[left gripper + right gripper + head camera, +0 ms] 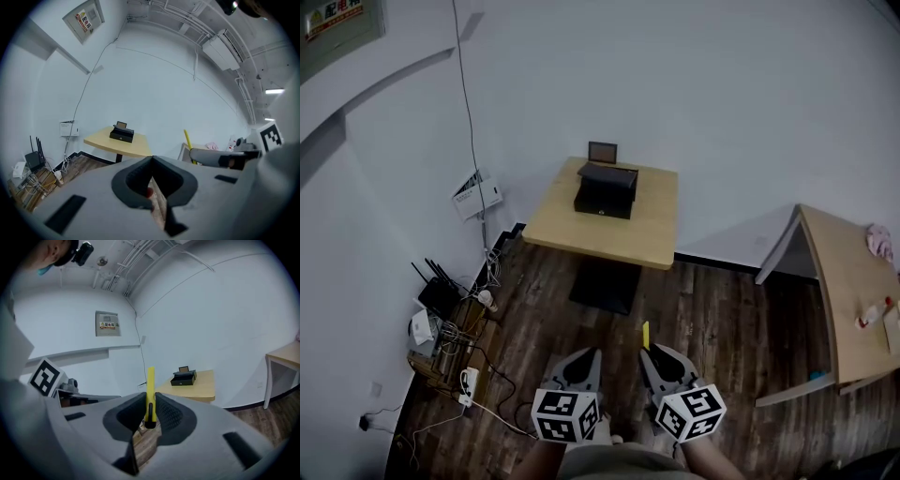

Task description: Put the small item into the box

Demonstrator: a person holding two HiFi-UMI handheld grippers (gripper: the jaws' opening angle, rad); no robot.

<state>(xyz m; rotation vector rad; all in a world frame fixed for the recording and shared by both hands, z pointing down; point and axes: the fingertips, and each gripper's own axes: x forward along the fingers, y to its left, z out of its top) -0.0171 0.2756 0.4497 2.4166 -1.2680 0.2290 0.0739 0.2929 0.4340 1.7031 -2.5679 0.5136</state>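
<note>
Far left there's just cable clutter point(450, 328), out of the way. Left gripper point(584, 362) has its jaws pressed together with nothing in them, so it's a passenger here. Right gripper point(664, 360) is pinching the small item, a skinny yellow stick point(645, 335), down near its lower end. The stick's long axis pokes out past the jaw tips, aimed ahead. The black box point(605, 190) is pretty much dead ahead and well apart from both grippers. It's up on the table point(652, 234), sitting toward the far edge. So I'd say the right hand has to cross the open wood floor point(712, 309), then reach in over the table's near edge to get above the box. Plenty of room for that, and the second table point(848, 281) off to the right is well clear of the path.
</note>
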